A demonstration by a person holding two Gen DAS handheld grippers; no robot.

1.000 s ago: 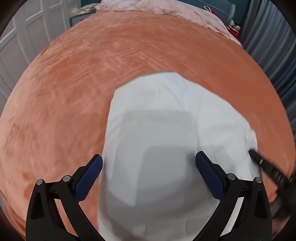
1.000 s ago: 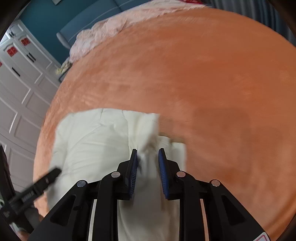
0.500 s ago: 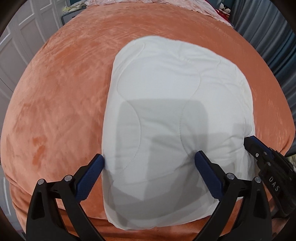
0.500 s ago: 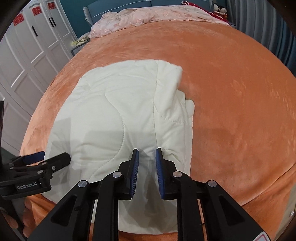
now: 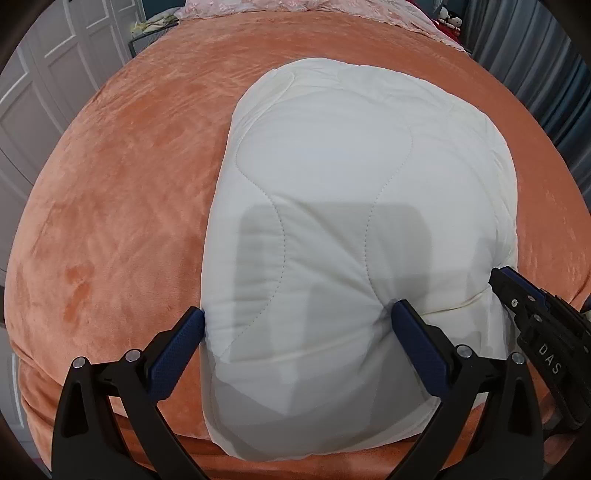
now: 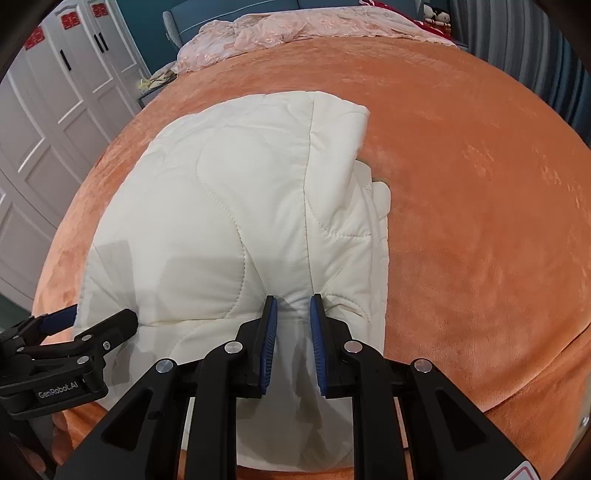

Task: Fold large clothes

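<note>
Both hand-held grippers sit at the near edge of a folded white quilted garment lying on the orange bed. On the right, the hand-held gripper has its fingers drawn close together, pinching a ridge of the white fabric near the garment's right side. On the left, the hand-held gripper is spread wide, its blue pads straddling the garment's near left part, one at the fabric's left edge and the other pressed into the padding. A pink bedspread lies at the far end of the bed, white cupboard doors to the left.
</note>
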